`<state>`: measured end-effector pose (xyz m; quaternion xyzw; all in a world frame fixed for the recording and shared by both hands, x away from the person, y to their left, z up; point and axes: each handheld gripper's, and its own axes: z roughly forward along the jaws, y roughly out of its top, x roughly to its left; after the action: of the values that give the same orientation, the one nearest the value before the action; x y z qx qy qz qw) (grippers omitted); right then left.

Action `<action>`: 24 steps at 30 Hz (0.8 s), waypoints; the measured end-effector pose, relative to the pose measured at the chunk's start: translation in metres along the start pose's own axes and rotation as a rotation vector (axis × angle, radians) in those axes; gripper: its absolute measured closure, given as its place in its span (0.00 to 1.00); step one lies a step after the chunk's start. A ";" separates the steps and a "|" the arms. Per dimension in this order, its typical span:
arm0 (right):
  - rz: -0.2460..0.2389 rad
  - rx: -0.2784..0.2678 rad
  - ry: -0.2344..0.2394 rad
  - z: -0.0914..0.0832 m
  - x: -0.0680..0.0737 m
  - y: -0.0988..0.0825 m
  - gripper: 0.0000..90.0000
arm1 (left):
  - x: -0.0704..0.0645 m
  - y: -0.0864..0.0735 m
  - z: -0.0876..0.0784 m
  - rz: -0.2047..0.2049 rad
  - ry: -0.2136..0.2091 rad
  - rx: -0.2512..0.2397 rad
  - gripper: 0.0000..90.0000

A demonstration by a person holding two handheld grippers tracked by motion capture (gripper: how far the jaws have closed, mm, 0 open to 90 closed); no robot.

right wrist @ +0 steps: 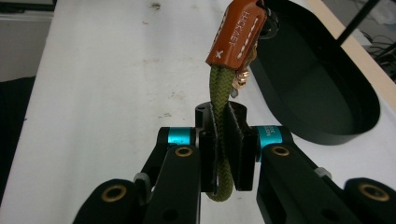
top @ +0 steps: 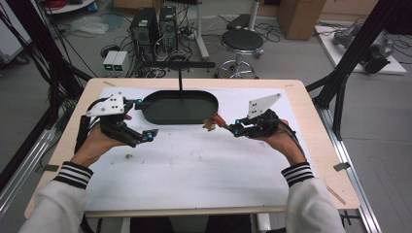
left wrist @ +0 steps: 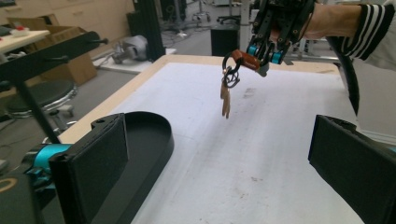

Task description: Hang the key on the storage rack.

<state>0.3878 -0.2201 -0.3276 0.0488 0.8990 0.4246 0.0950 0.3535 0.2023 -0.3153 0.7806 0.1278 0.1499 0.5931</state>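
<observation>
A keychain (right wrist: 237, 33) with an olive-green rope loop, a brown leather tag, a metal ring and a small tan charm hangs from my right gripper (right wrist: 223, 156), whose jaws are shut on the rope. In the high view the right gripper (top: 231, 128) holds the keychain (top: 212, 122) just above the white mat, beside the near right end of the black oval tray (top: 180, 110). My left gripper (top: 145, 120) stands open with nothing between its jaws, at the tray's left end. The left gripper view shows the left gripper (left wrist: 222, 172) wide open, with the keychain (left wrist: 227, 91) dangling ahead of it.
A white mat (top: 194, 165) covers the wooden table (top: 311, 126). The tray (right wrist: 322, 93) holds nothing visible, and a thin black stand (top: 180, 73) rises behind it. Beyond the table are a stool (top: 241, 46), computer towers and cables.
</observation>
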 end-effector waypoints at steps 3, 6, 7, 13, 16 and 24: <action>-0.012 0.005 0.014 0.003 0.001 0.003 0.93 | 0.000 0.004 0.007 0.015 -0.016 0.018 0.06; -0.047 0.000 0.042 0.008 0.003 0.011 0.93 | -0.002 0.008 0.017 0.030 -0.040 0.032 0.06; -0.047 0.000 0.042 0.008 0.003 0.011 0.93 | -0.003 0.009 0.020 0.036 -0.051 0.039 0.06; -0.096 -0.004 0.073 0.017 0.006 0.025 0.93 | -0.007 0.016 0.038 0.065 -0.105 0.034 0.06; -0.117 -0.007 0.098 0.022 0.008 0.030 0.93 | -0.008 0.019 0.049 0.080 -0.128 0.056 0.06; -0.143 0.006 0.134 0.031 0.013 0.034 0.93 | -0.018 0.021 0.074 0.127 -0.187 0.095 0.06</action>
<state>0.3822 -0.1730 -0.3224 -0.0436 0.9058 0.4164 0.0646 0.3663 0.1245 -0.3154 0.8249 0.0295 0.1075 0.5541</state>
